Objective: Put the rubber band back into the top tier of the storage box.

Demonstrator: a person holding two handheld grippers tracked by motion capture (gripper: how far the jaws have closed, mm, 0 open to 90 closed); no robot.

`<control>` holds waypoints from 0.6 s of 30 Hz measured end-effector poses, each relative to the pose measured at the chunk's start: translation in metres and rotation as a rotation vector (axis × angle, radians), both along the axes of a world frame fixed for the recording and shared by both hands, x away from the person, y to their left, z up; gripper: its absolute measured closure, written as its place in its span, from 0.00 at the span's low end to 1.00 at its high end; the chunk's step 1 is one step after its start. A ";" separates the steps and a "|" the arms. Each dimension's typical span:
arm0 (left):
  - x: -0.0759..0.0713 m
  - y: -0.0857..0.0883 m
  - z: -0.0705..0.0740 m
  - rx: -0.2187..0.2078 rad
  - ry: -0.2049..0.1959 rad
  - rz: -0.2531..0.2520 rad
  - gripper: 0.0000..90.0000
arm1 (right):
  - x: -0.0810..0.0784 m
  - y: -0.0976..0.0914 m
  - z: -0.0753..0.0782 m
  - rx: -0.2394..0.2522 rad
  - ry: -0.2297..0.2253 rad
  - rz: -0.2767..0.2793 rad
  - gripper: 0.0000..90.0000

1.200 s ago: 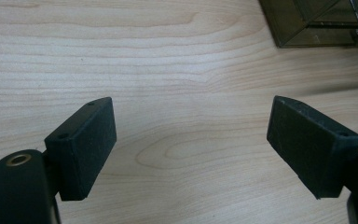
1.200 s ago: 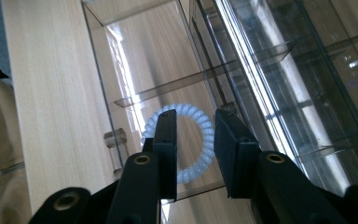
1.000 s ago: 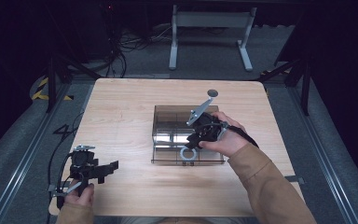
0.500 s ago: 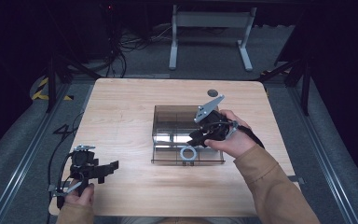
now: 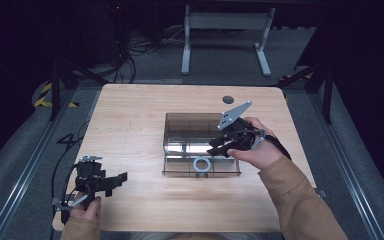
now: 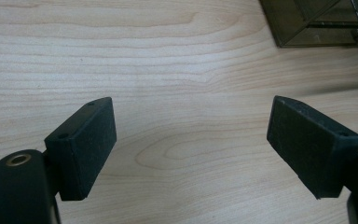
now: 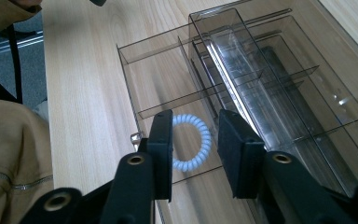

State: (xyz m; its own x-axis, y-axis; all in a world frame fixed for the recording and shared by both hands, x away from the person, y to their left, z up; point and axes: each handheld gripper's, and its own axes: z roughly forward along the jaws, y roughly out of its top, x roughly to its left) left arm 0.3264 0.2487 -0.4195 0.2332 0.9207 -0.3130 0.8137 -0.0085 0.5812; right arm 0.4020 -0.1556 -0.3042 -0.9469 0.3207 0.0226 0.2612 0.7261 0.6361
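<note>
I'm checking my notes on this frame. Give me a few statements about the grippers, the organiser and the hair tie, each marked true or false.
1. The pale blue coiled hair tie lies in the clear organiser's pulled-out drawer. True.
2. The right gripper grips the hair tie. False: its jaws are apart above it.
3. The left gripper is open over bare table. True.
4. The left gripper is inside the organiser. False: it is at the table's near left corner.
</note>
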 end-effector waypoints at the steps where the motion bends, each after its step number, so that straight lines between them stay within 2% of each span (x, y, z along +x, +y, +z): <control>1: 0.000 0.000 0.000 0.002 0.001 -0.002 0.18 | -0.001 -0.003 0.000 0.014 0.000 0.006 0.71; 9: 0.000 0.000 0.000 0.003 0.001 -0.003 0.18 | -0.003 -0.013 0.000 0.026 -0.011 -0.005 0.71; 18: 0.000 0.000 0.000 0.003 0.001 -0.001 0.18 | -0.006 -0.034 0.003 0.049 -0.024 -0.044 0.70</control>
State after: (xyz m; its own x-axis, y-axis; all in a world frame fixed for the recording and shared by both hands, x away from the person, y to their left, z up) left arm 0.3262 0.2486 -0.4194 0.2342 0.9212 -0.3108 0.8142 -0.0112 0.5804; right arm 0.3955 -0.1891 -0.3009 -0.9323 0.3614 0.0165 0.2764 0.6821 0.6770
